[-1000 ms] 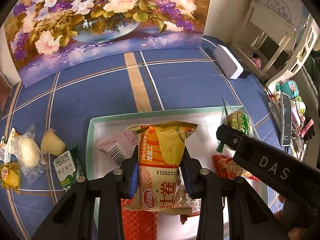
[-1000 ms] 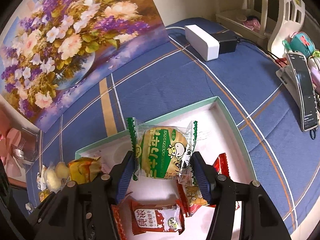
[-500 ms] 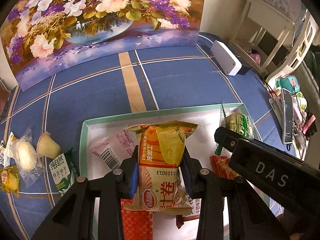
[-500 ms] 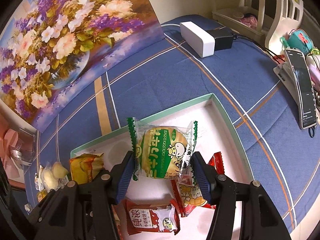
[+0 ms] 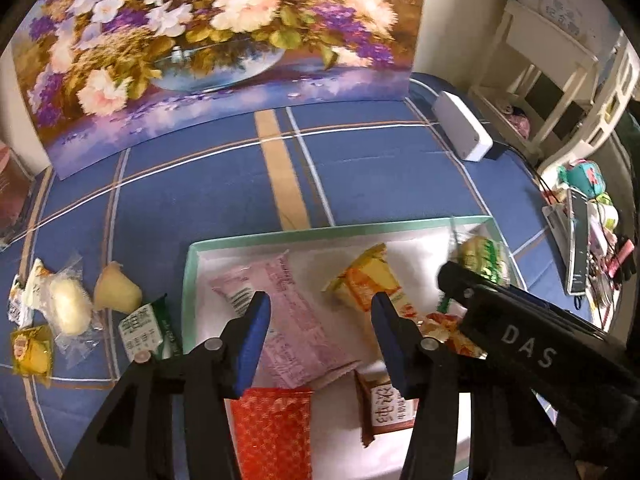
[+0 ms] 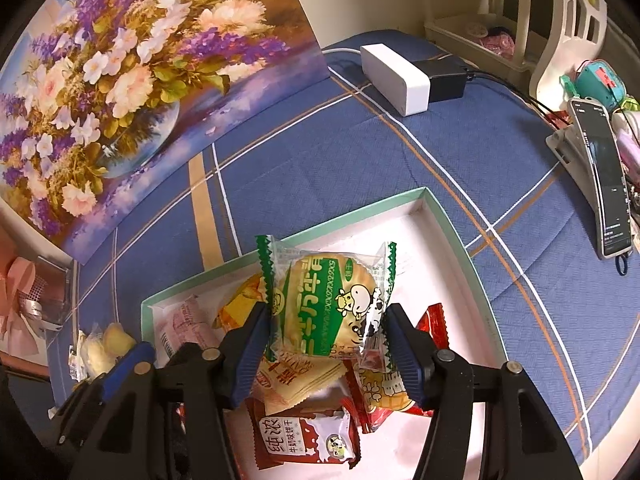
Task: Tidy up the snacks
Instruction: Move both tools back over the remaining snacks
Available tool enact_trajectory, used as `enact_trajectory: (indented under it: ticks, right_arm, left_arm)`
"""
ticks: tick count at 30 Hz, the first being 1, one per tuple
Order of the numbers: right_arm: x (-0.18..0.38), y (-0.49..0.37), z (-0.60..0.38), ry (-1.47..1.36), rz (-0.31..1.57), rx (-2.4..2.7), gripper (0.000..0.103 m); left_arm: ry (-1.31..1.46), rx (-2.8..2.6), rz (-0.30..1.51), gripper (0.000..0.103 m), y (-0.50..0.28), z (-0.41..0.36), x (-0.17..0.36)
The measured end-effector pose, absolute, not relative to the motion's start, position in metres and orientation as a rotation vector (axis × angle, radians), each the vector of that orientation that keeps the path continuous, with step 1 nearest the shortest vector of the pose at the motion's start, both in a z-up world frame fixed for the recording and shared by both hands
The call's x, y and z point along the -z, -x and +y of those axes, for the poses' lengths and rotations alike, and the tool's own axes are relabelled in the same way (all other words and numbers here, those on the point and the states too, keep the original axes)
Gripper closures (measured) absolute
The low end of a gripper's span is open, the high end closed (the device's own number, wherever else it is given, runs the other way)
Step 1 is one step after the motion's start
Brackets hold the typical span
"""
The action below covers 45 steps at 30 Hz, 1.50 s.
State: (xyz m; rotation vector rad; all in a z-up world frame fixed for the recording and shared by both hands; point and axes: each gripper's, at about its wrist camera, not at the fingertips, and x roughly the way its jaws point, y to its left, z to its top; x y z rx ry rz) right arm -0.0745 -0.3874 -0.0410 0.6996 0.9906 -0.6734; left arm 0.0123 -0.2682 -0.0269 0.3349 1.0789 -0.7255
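Note:
My left gripper hangs over the green-rimmed white tray with its jaws opening and nothing gripped. A yellow-orange snack packet lies loose in the tray just beyond its right finger, and a pink packet lies below the gap. My right gripper holds a green cow-print cake packet above the tray. Its jaws are starting to open, with the pads still on the wrapper. Red and brown packets lie under it.
On the blue cloth left of the tray lie a jelly cup, a wrapped bun, a green packet and a yellow packet. A white box and a phone on a stand stand to the right. A floral painting backs the table.
My left gripper has opened and let go of the yellow-orange packet, which now lies in the tray. The right gripper keeps the green packet in the same place.

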Motion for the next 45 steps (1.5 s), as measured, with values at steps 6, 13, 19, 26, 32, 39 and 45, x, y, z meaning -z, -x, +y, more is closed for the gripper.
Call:
enact_trajectory:
  ticks: [6, 13, 19, 26, 32, 39, 45]
  right_arm:
    - [0.039, 0.074, -0.386, -0.693, 0.999, 0.674, 0.038]
    - [0.033, 0.072, -0.383, -0.676, 0.995, 0.674, 0.038]
    - [0.032, 0.068, -0.379, -0.657, 1.009, 0.666, 0.038]
    - [0.036, 0.059, -0.370, -0.617, 1.040, 0.650, 0.024]
    - [0.038, 0.055, -0.366, -0.572, 1.059, 0.661, 0.000]
    - [0.037, 0.052, -0.364, -0.549, 1.056, 0.663, 0.000]
    - [0.033, 0.051, -0.360, -0.527, 1.034, 0.661, 0.000]
  left_arm:
    - [-0.306, 0.666, 1.092, 0.049, -0.024, -0.255, 0.026]
    - [-0.244, 0.583, 1.123, 0.048, -0.042, -0.235, 0.029]
    - [-0.198, 0.525, 1.148, 0.038, -0.057, -0.218, 0.033]
    - [-0.171, 0.428, 1.156, 0.012, -0.069, -0.204, 0.039]
    - [-0.170, 0.349, 1.135, 0.005, -0.076, -0.193, 0.043]
    - [-0.156, 0.313, 1.140, 0.005, -0.082, -0.185, 0.043]
    - [-0.124, 0.301, 1.117, 0.005, -0.088, -0.175, 0.037]
